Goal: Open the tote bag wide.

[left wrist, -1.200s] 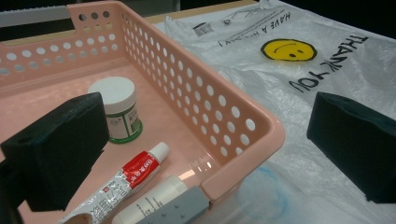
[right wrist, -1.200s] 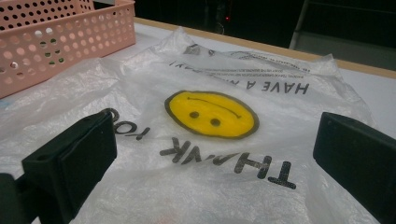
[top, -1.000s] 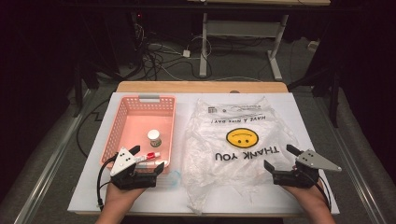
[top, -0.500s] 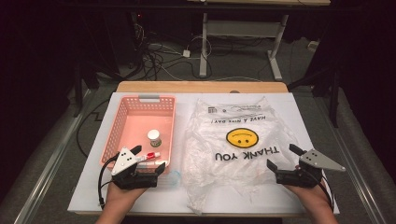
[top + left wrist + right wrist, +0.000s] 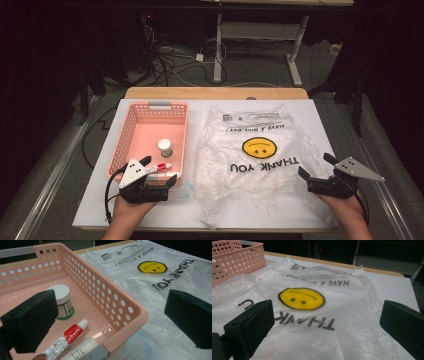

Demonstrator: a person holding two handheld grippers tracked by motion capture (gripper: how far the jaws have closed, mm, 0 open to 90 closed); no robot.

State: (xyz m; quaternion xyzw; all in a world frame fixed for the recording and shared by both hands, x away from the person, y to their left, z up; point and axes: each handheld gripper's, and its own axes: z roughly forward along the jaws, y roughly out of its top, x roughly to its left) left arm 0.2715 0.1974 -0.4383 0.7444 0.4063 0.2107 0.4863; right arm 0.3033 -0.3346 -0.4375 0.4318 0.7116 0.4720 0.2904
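Left gripper (image 5: 159, 172) fingers (image 5: 32, 320) spread wide, nothing held; near corner of pink basket (image 5: 130, 315) between them. Inside basket just ahead: red-and-white tube (image 5: 66, 338), white jar (image 5: 62, 302).
Right gripper (image 5: 317, 172) fingers (image 5: 252, 327) spread wide, empty; smiley plastic bag (image 5: 317, 322) flat on surface (image 5: 330, 120) between and beyond.

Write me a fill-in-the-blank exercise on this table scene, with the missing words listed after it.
1. The small white-lidded jar stands inside the ____ perforated plastic basket.
2. The clear plastic bag bears a round yellow ____ face.
3. The left gripper has its jaws ____ over the basket's near corner.
4. The red-and-white tube lies ____ the jar and the basket's near wall.

Missing words: pink; smiley; open; between
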